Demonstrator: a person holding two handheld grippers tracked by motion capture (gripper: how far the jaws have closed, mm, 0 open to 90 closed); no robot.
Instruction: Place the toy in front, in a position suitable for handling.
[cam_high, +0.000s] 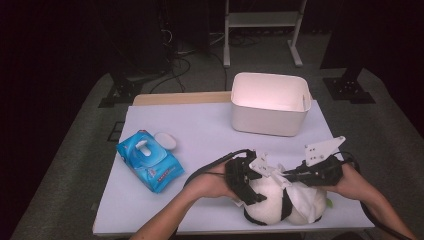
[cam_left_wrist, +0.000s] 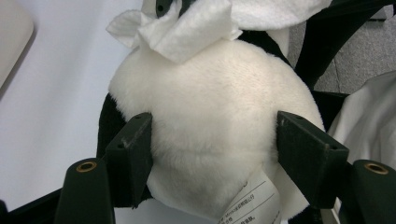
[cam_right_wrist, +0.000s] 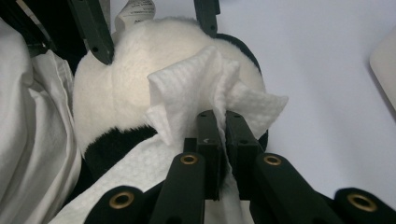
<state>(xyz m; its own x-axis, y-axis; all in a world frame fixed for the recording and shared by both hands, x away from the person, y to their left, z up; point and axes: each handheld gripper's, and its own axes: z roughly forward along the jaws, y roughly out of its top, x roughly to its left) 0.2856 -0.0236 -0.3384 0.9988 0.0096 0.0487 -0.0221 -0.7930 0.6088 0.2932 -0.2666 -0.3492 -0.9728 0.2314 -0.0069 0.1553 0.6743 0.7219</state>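
The plush toy (cam_high: 270, 200), white with black patches, sits at the lower centre-right of the high view on the white table (cam_high: 210, 135), close to the near edge, with both hands meeting over it. In the left gripper view the toy's rounded white body (cam_left_wrist: 210, 126) lies directly ahead, between the jaws. The left gripper (cam_left_wrist: 215, 154) stands wide apart, one pad at each flank of the body and touching the fur, steadying it rather than squeezing hard, as far as can be judged. The right gripper (cam_right_wrist: 223, 140) is nearly closed, its jaws pinching a folded white wipe (cam_right_wrist: 205, 88), and the wipe's free end rests on the top of the toy. In the right gripper view the toy lies just beyond and below the jaw tips, towards the upper left of the frame. The coming stroke turns on that contact: the wipe is already on the fur, so the right hand is the working one, and the left holds the toy. A blue wipes pack (cam_high: 149, 160) lies at the left of the high view and a white bin (cam_high: 270, 102) at upper centre, both well apart from the work.
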